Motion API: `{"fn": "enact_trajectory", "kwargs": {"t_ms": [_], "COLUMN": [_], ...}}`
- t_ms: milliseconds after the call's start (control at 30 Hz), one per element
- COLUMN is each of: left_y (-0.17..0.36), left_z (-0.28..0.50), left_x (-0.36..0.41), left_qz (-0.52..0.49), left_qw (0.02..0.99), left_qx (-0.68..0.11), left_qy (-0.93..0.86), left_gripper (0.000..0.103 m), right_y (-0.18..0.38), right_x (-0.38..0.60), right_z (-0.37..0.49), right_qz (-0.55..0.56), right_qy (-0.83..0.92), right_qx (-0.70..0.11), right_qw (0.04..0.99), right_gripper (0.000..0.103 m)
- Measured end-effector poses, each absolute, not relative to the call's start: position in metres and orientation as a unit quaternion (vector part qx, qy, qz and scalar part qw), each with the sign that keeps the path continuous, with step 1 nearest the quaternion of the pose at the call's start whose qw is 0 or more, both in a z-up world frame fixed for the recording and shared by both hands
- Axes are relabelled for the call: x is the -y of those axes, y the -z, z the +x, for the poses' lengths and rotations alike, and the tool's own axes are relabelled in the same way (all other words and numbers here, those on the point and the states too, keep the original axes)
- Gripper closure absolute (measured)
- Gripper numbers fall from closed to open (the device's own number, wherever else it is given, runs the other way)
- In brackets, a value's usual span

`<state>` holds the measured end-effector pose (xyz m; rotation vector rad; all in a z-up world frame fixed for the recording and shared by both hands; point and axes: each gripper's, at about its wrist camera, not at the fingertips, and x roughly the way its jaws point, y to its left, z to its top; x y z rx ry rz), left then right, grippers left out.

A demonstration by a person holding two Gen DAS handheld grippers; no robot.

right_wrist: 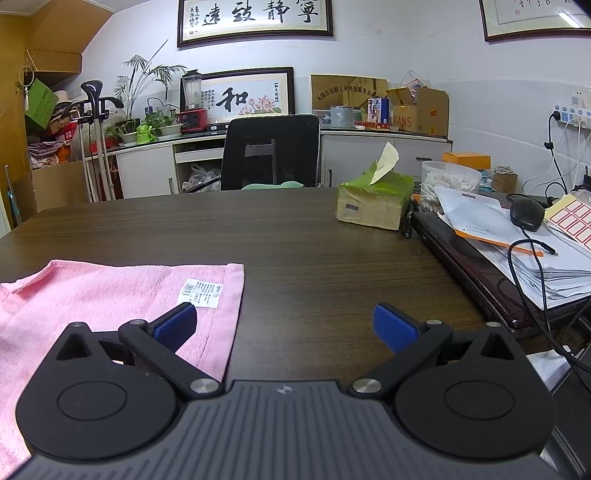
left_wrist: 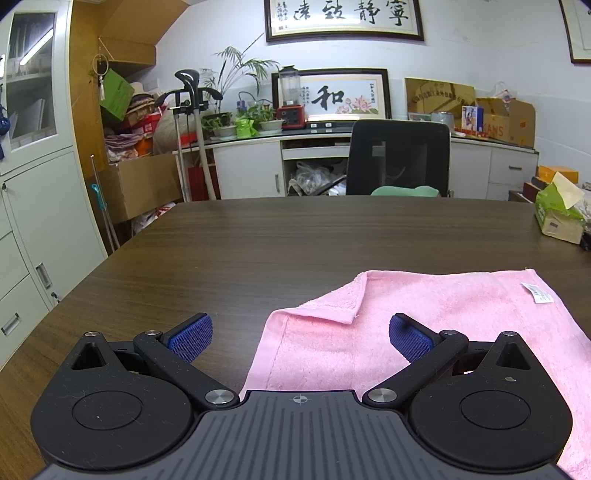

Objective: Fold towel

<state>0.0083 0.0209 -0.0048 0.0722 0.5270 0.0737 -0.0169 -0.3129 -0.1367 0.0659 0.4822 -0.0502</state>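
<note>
- Towel (left_wrist: 424,317), pink, flat on dark table (left_wrist: 277,240), far left corner flipped over.
- Left gripper (left_wrist: 300,338) spread wide, empty.
- Right gripper (right_wrist: 284,326) likewise apart, clamping nothing.

White walls (left_wrist: 480,55) carry framed calligraphy (left_wrist: 343,18) — below, a counter (left_wrist: 251,138) (crowded with plants), a black chair (left_wrist: 399,157), grey cabinets (left_wrist: 37,184).

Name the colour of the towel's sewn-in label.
White with dark print, clearest in the right wrist view.

Pink towel's (left_wrist: 424,325) near edge hidden behind left gripper (left_wrist: 300,341), label print (right_wrist: 199,291) illegible
</note>
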Motion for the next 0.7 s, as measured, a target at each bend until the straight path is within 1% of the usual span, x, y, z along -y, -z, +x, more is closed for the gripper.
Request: {"fn": "enact_trajectory", "kwargs": {"t_ms": [467,700], "left_y": [0.007,0.009], "left_z": [0.006,0.0], "left_x": [-0.024,-0.041], "left_qz": [0.033,0.023], "left_qw": [0.963,0.962], "left_qx": [-0.264,-0.27], "left_qy": [-0.037,-0.032], "left_gripper": [0.0,0.0], "right_y": [0.135,0.136], "right_x": [0.315,0.303], "right_z": [-0.024,-0.028], "right_qz": [0.065,0.046], "right_qy": [-0.013,-0.042], "right_qx": [-0.234,-0.235], "right_qw": [0.97,0.97], "right_gripper": [0.001,0.001]}}
